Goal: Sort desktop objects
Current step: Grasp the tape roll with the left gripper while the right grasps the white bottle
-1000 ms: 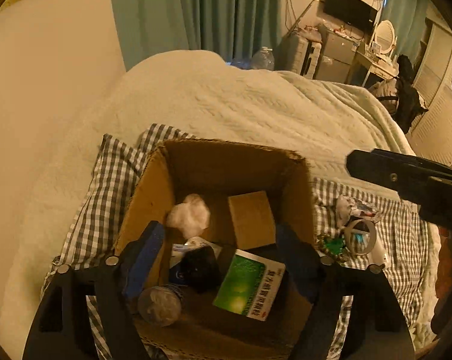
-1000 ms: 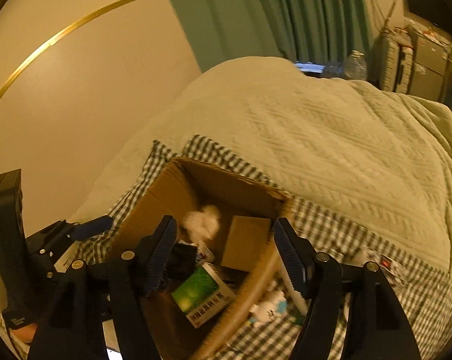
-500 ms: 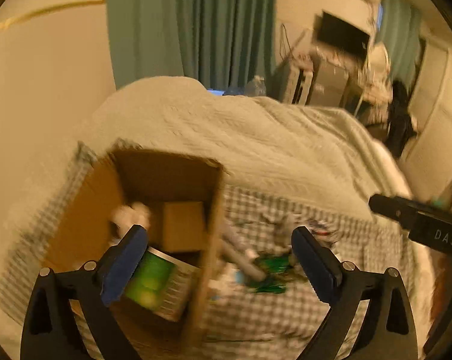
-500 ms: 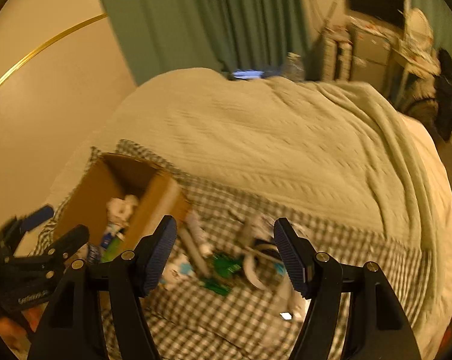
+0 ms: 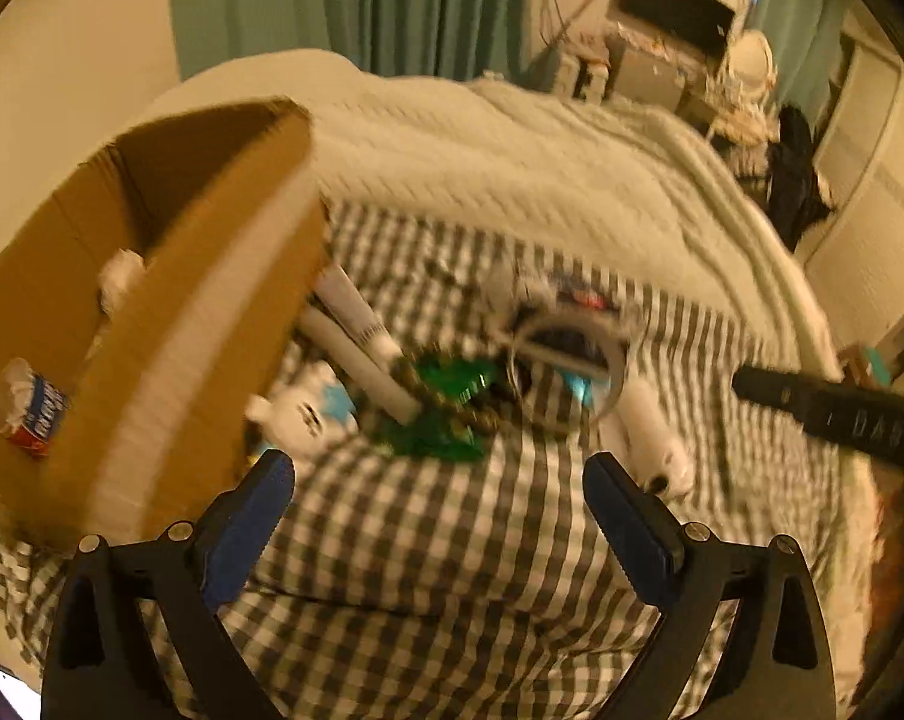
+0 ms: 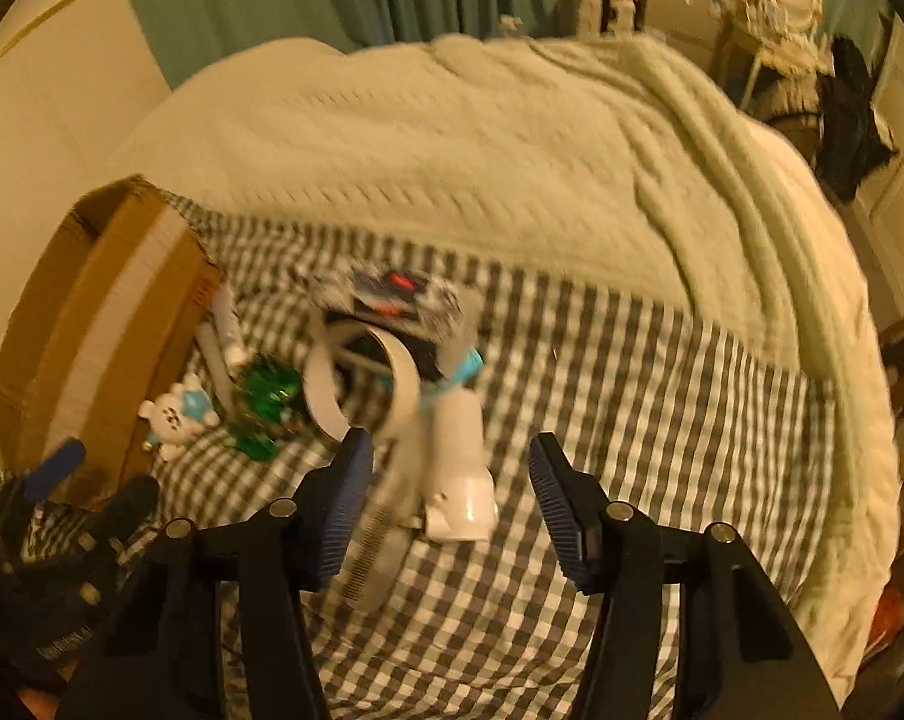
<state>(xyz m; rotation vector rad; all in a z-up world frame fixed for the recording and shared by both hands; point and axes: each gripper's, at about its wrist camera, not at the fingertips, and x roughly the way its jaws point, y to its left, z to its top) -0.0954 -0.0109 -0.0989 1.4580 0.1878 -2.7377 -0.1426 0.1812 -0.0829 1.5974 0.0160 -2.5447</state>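
Note:
A brown cardboard box [image 5: 182, 300] stands at the left on a checked cloth [image 5: 422, 570]. It holds a crumpled tissue [image 5: 119, 276] and a small wrapped item [image 5: 29, 414]. Beside it lie white tubes [image 5: 356, 348], a white bear toy [image 5: 308, 414], a green shiny thing [image 5: 446, 408], a tape ring [image 5: 566, 354] and a white bottle [image 6: 458, 462]. My left gripper [image 5: 440, 480] hangs open and empty above the cloth, just before the green thing. My right gripper [image 6: 449, 462] is closing. The white bottle shows between its fingers, and the pads stay clear of it.
A pale ribbed blanket [image 6: 482, 168] covers the bed behind the cloth. A patterned packet [image 6: 392, 294] lies behind the tape ring, and a comb-like strip [image 6: 374, 552] lies by the bottle. Green curtains [image 5: 362, 0] and cluttered furniture [image 5: 662, 54] stand at the back.
Both grippers left the box, swinging right and down toward the loose pile on the cloth. The left jaws spread wider. The right jaws narrowed.

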